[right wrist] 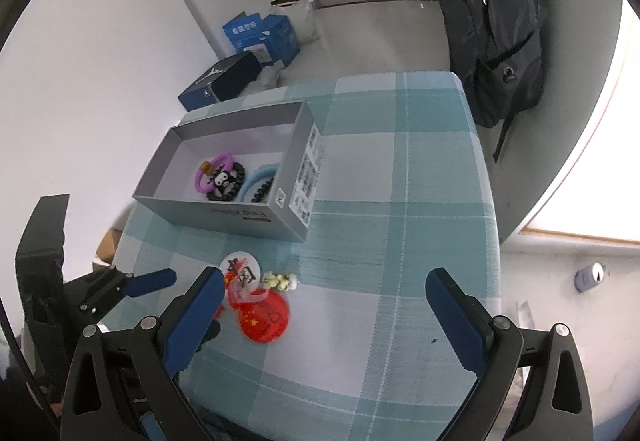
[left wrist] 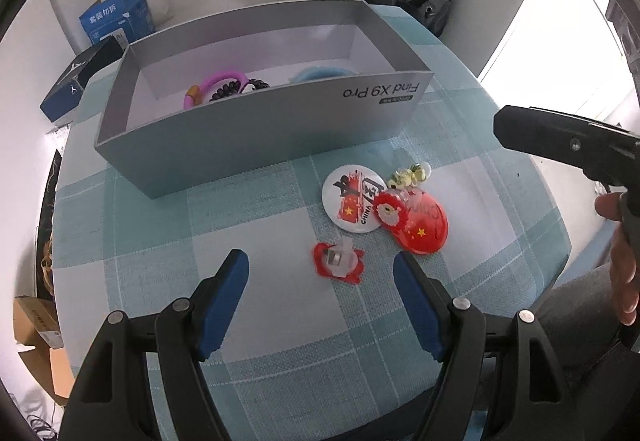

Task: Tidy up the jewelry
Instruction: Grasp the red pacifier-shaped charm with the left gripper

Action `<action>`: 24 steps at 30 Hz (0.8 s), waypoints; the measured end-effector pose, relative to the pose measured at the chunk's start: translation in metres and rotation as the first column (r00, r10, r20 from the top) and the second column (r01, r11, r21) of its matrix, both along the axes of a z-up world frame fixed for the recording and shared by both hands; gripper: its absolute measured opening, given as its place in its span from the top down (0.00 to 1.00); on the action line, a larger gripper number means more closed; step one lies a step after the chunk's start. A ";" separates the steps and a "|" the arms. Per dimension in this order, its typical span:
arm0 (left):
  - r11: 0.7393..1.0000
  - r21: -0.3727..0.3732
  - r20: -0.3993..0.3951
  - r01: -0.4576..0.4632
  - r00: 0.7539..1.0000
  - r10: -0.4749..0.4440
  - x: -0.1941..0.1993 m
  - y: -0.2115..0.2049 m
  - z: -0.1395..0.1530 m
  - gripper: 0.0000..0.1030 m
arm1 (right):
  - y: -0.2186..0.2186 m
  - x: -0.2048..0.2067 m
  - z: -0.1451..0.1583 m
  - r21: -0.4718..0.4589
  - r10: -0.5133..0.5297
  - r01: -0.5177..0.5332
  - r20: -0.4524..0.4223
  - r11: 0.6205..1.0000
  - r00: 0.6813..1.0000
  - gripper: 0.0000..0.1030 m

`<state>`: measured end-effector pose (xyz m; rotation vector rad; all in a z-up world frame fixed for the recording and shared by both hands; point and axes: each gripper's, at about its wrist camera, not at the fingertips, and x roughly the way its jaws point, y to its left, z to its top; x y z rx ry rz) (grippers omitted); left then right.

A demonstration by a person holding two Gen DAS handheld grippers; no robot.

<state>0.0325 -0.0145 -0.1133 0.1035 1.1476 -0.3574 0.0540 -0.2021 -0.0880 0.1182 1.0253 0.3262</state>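
A grey box (left wrist: 256, 137) stands on the checked tablecloth; it (right wrist: 240, 219) holds a purple ring (left wrist: 212, 83), black hair ties (right wrist: 224, 183) and a blue ring (right wrist: 256, 177). In front lie a white round badge (left wrist: 352, 201), a red round badge (left wrist: 424, 229), a small red Santa pin (left wrist: 390, 213), a yellow-green trinket (left wrist: 408, 175) and a red clip (left wrist: 340, 261). My left gripper (left wrist: 320, 265) is open, with the red clip between its fingertips. My right gripper (right wrist: 320, 289) is open and empty above the cloth, right of the badges (right wrist: 264, 313).
The table's right edge drops off near a dark backpack (right wrist: 492, 21). Blue cartons (right wrist: 260, 37) and a dark shoe box (right wrist: 220, 85) sit on the floor beyond the table. The right gripper's body (left wrist: 568, 145) shows at the right of the left wrist view.
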 end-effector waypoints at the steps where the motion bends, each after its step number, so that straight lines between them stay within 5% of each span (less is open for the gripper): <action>1: 1.000 -0.004 -0.001 -0.001 1.000 0.001 0.001 0.000 -0.001 0.33 | -0.001 0.001 -0.001 0.003 -0.006 0.006 -0.002 1.000 1.000 0.02; 4: 1.000 -0.006 -0.009 0.004 1.000 -0.004 0.004 0.001 -0.002 0.67 | -0.009 0.005 -0.002 0.019 -0.041 0.041 -0.013 0.999 0.999 0.01; 10: 0.999 -0.036 -0.025 0.030 0.999 -0.031 0.002 -0.002 -0.005 0.68 | -0.017 0.008 -0.003 0.035 -0.083 0.084 -0.030 0.996 0.996 0.01; 13: 0.999 -0.023 -0.027 0.046 0.999 -0.047 0.002 -0.005 -0.005 0.83 | -0.016 0.008 -0.003 0.034 -0.082 0.083 -0.032 0.996 0.996 0.01; 24: 0.999 -0.025 -0.023 0.041 0.999 -0.042 0.000 -0.001 -0.002 0.87 | -0.012 0.008 -0.007 0.057 -0.048 0.052 -0.058 0.997 0.997 0.02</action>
